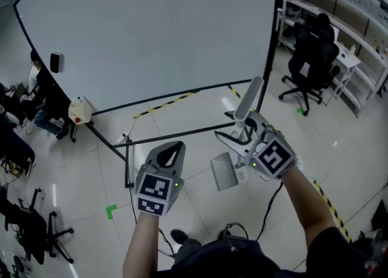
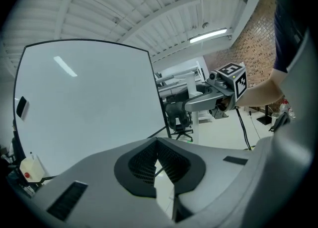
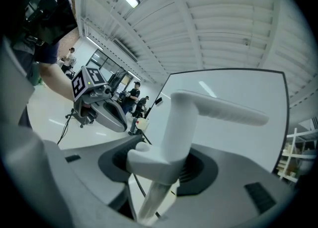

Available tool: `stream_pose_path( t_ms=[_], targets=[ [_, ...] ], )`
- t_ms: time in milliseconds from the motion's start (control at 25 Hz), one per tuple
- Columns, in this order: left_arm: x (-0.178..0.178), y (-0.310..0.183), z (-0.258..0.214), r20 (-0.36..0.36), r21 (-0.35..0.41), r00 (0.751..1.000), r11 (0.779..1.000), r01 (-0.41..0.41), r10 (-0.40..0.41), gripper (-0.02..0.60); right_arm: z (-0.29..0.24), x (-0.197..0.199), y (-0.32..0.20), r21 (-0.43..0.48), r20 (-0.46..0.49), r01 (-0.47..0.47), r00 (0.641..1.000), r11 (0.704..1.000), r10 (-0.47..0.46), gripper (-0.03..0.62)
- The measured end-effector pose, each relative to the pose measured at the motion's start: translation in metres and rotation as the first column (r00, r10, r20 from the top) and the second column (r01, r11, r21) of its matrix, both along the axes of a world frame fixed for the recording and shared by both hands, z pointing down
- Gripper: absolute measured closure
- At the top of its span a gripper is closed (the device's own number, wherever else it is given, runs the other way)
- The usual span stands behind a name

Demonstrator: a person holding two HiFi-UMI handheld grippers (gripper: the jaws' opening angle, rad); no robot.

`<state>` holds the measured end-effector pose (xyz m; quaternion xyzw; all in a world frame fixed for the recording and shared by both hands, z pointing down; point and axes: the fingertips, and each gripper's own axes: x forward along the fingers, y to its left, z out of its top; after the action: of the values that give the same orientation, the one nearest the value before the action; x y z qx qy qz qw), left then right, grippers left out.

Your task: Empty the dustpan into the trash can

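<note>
A grey dustpan [image 1: 223, 172] hangs over the tiled floor on a long white handle [image 1: 250, 98]. My right gripper [image 1: 240, 137] is shut on that handle low down, and in the right gripper view the handle [image 3: 179, 127] rises between the dark pads and bends off to the right. To its left, my left gripper [image 1: 174, 147] is held out level with its tips touching and nothing between them [image 2: 157, 145]. Each gripper shows in the other's view: the right gripper [image 2: 218, 98], the left gripper [image 3: 99, 108]. No trash can is in view.
A large white screen [image 1: 151, 34] on a black frame with floor legs [image 1: 121, 149] stands ahead. A black office chair [image 1: 312, 59] and shelves [image 1: 351, 22] are at the right. A seated person [image 1: 42, 98] and more chairs are at the left. Yellow-black tape [image 1: 163, 106] marks the floor.
</note>
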<state>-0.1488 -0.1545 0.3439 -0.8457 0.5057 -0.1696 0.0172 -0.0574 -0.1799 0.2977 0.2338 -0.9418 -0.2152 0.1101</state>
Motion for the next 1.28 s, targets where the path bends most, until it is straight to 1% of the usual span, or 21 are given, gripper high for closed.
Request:
stream_pose_path(
  t_ms=[160,240,440,600,680,800,1000,1160,1280],
  targets=[
    [0.046,0.0,0.008,0.013,-0.017,0.999,0.999,-0.05,0.05,0.583,0.008,0.052,-0.001,-0.007,-0.005,-0.06,0.998,0.998,0.06,0.37],
    [0.064,-0.002,0.01,0.018,-0.023,0.997,0.997,-0.076,0.077,0.583,0.01,0.074,-0.002,-0.014,-0.001,-0.094,0.996,0.996,0.094,0.37],
    [0.09,-0.012,0.014,0.021,-0.042,0.99,0.989,-0.14,0.141,0.583,0.012,0.115,-0.009,-0.012,0.003,-0.185,0.983,0.983,0.185,0.37],
    [0.112,-0.03,0.022,0.009,-0.054,0.978,0.977,-0.208,0.208,0.583,0.016,0.146,-0.019,-0.02,-0.004,-0.272,0.962,0.962,0.272,0.37],
    [0.126,-0.045,0.024,-0.006,-0.051,0.968,0.966,-0.252,0.252,0.583,0.02,0.16,-0.025,-0.025,-0.018,-0.313,0.95,0.949,0.312,0.37],
    [0.151,-0.067,0.025,-0.034,-0.044,0.945,0.944,-0.327,0.325,0.583,0.022,0.181,-0.032,-0.041,-0.031,-0.373,0.928,0.927,0.371,0.37],
    [0.196,-0.093,0.017,-0.076,-0.02,0.893,0.894,-0.447,0.444,0.583,0.01,0.218,-0.038,-0.06,-0.025,-0.472,0.882,0.88,0.471,0.368],
    [0.209,-0.11,0.007,-0.096,0.003,0.866,0.87,-0.492,0.49,0.583,0.003,0.237,-0.045,-0.055,-0.036,-0.528,0.849,0.848,0.527,0.37],
    [0.208,-0.118,0.006,-0.108,0.008,0.855,0.861,-0.509,0.507,0.583,0.005,0.244,-0.047,-0.055,-0.055,-0.561,0.827,0.826,0.559,0.37]
  ],
)
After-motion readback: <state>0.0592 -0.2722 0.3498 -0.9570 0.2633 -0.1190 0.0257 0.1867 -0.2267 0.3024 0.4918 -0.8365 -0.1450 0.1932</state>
